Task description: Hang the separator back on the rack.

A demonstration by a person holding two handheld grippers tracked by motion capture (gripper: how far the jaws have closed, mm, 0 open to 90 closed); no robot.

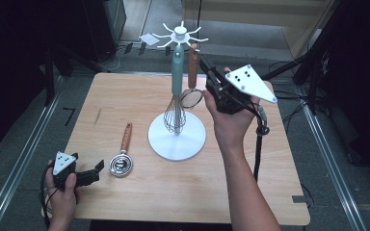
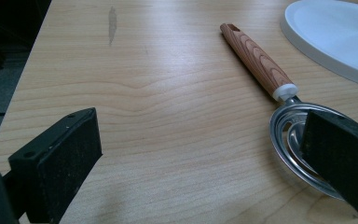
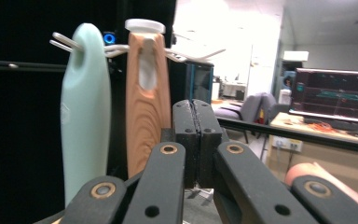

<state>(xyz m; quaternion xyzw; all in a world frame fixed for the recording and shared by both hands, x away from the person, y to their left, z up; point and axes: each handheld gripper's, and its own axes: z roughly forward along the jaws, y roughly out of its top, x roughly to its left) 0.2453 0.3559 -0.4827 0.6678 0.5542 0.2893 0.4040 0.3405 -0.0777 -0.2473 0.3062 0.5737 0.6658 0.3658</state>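
Left of the white rack (image 1: 177,137) and well apart from it, the left gripper (image 1: 94,173) rests low on the table (image 1: 125,202) with its jaws spread wide and empty, a wood-handled strainer (image 1: 122,158) lying flat between it and the rack's base. On the rack hang a mint-handled whisk (image 1: 176,91) and, just right of it, a wood-handled utensil (image 1: 192,72). Right of the rack, the right gripper (image 1: 211,74) is raised beside that wooden handle, jaws pressed together on nothing.

table (image 1: 139,192): wooden | on it: 1 white rack base (image 1: 177,136) | 1 wood-handled strainer (image 1: 122,156)
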